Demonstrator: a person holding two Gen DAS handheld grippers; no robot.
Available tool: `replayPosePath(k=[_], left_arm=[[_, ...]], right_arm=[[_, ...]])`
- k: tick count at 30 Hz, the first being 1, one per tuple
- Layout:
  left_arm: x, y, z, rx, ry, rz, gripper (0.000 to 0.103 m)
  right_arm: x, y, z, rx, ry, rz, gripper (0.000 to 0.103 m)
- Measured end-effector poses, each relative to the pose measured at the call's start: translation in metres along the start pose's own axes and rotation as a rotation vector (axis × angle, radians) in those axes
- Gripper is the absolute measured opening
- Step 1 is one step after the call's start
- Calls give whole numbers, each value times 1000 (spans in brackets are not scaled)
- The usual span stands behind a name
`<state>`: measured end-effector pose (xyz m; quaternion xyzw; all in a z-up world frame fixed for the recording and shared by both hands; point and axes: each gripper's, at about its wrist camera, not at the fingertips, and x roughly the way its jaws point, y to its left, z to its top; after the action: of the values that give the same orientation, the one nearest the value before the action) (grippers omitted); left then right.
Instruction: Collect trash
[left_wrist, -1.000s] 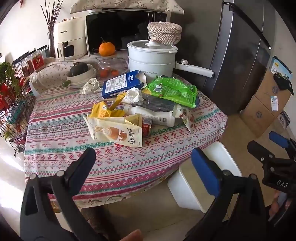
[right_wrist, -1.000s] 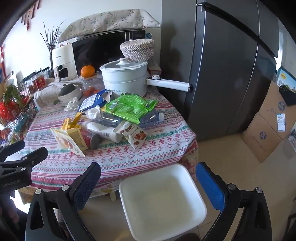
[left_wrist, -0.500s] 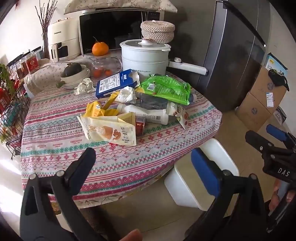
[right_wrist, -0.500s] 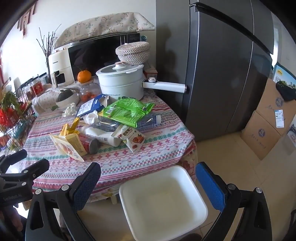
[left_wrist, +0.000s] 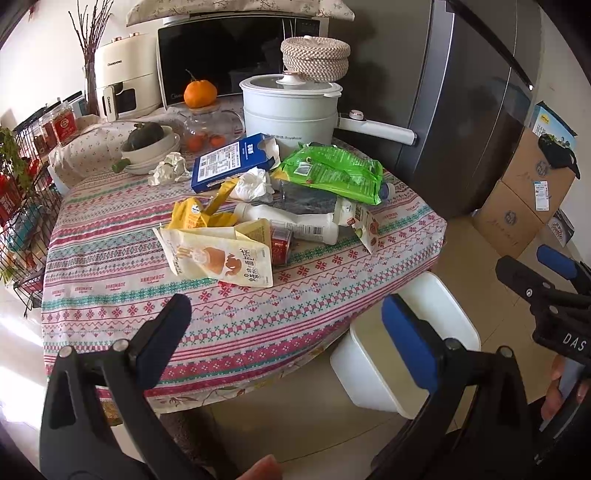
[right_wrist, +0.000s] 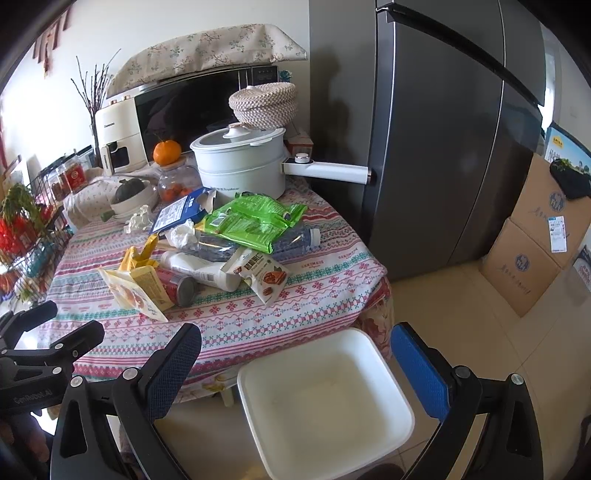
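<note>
While both tools (left_wrist: 286, 325) (right_wrist: 295, 354) hang released, I should pinch the nearest wrapper (left_wrist: 218, 258) by its edge, above the bin (right_wrist: 325, 402).

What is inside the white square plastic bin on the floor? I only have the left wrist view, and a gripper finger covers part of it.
Observer: The right wrist view looks down into the white square plastic bin, and nothing lies in it.
Operator: Is the right gripper carrying anything? I see only its edge.
Observer: No. The right gripper is open, with nothing between its fingers.
Operator: How does the red can behind the cream snack pouch lie?
Observer: The red can lies on its side, its grey end facing the near table edge.
</note>
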<state>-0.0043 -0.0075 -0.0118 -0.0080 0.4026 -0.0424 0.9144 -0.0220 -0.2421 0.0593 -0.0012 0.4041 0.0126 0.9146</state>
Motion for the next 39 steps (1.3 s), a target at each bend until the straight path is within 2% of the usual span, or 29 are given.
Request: replayPosePath(k=[39], left_arm=[[4, -1, -1, 14, 10, 29, 102]], right_arm=[[0, 4, -1, -6, -2, 0, 103]])
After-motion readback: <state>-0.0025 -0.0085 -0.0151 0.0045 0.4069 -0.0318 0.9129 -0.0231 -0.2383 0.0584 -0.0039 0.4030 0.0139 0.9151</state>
